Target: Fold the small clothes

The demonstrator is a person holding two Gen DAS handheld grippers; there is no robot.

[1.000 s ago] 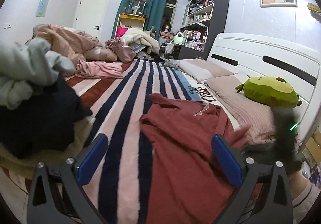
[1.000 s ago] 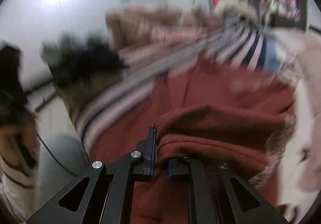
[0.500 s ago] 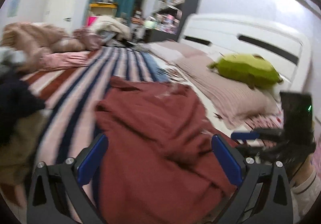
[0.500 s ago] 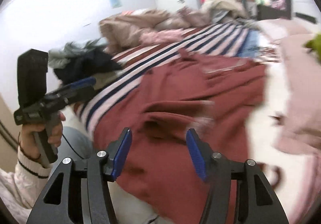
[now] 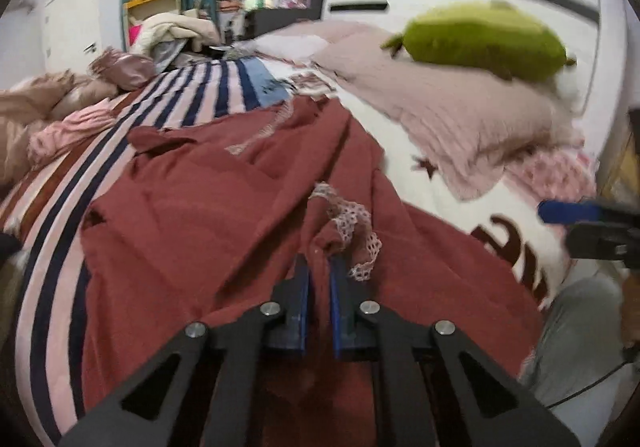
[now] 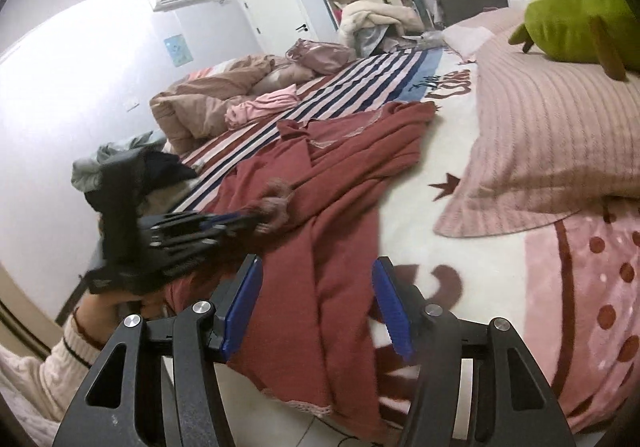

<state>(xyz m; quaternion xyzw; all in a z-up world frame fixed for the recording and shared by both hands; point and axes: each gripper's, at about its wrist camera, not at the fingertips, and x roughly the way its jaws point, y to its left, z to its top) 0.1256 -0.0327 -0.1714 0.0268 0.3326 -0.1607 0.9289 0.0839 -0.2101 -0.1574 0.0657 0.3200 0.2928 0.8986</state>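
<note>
Green plush toy (image 5: 484, 41) rests on pink pillow (image 5: 452, 119).

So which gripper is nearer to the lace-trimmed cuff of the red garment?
Left. The left gripper is shut on the lace cuff; the right gripper is open, apart from it.

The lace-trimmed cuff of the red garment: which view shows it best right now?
The left wrist view. There the lace-trimmed cuff sits close and centred, bunched just ahead of the left gripper, which is shut on the red garment. The right wrist view shows the cuff only small and blurred by motion at that gripper's tip.
</note>
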